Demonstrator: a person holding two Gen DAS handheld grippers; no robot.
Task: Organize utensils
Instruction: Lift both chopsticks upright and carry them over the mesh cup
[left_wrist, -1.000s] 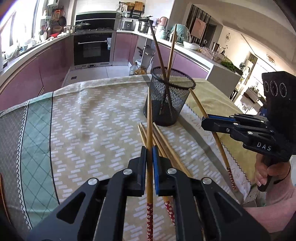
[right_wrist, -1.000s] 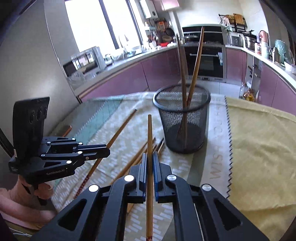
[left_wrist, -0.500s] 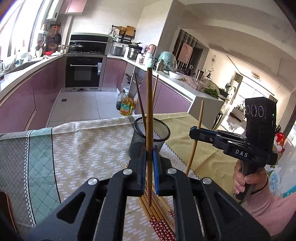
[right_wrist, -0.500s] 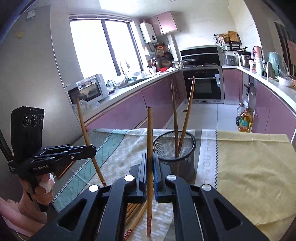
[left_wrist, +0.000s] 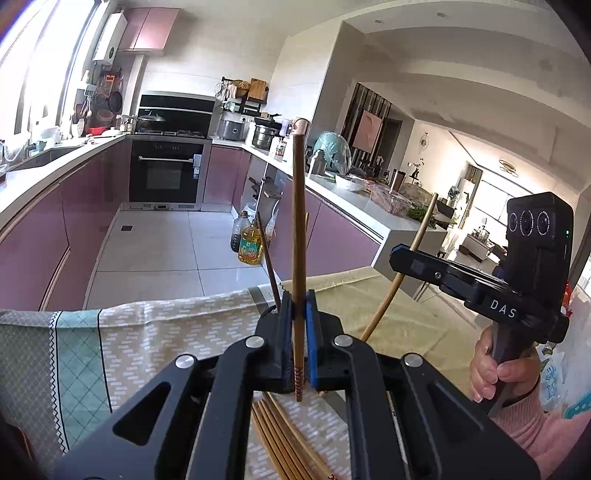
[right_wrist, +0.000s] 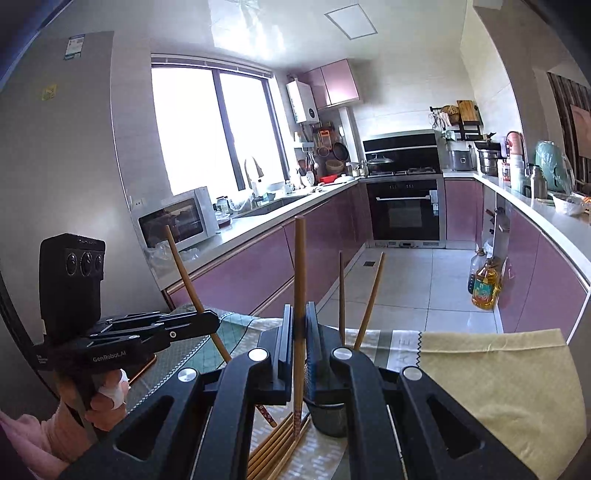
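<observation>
My left gripper (left_wrist: 298, 300) is shut on a wooden chopstick (left_wrist: 298, 221) that stands nearly upright, its patterned end hanging just below the pads. My right gripper (right_wrist: 300, 314) is shut on a second upright chopstick (right_wrist: 300, 266). Each gripper shows in the other's view, the right gripper (left_wrist: 398, 258) and the left gripper (right_wrist: 211, 322), both raised above the table with a slanted chopstick. The black mesh holder (right_wrist: 328, 419) stands behind the right gripper's fingers with two chopsticks (right_wrist: 341, 295) in it. Several loose chopsticks (left_wrist: 280, 435) lie on the tablecloth below.
A patterned tablecloth (left_wrist: 155, 332) and a yellow cloth (right_wrist: 498, 369) cover the table. A hand in a pink sleeve (left_wrist: 495, 373) grips the right handle. Oil bottles (right_wrist: 485, 284) stand on the tiled floor beyond the table's far edge, between purple kitchen cabinets.
Both grippers have risen from the table, each with its chopstick, which now hangs clear of the cloth. Both views have tipped up from the tabletop toward the kitchen.
</observation>
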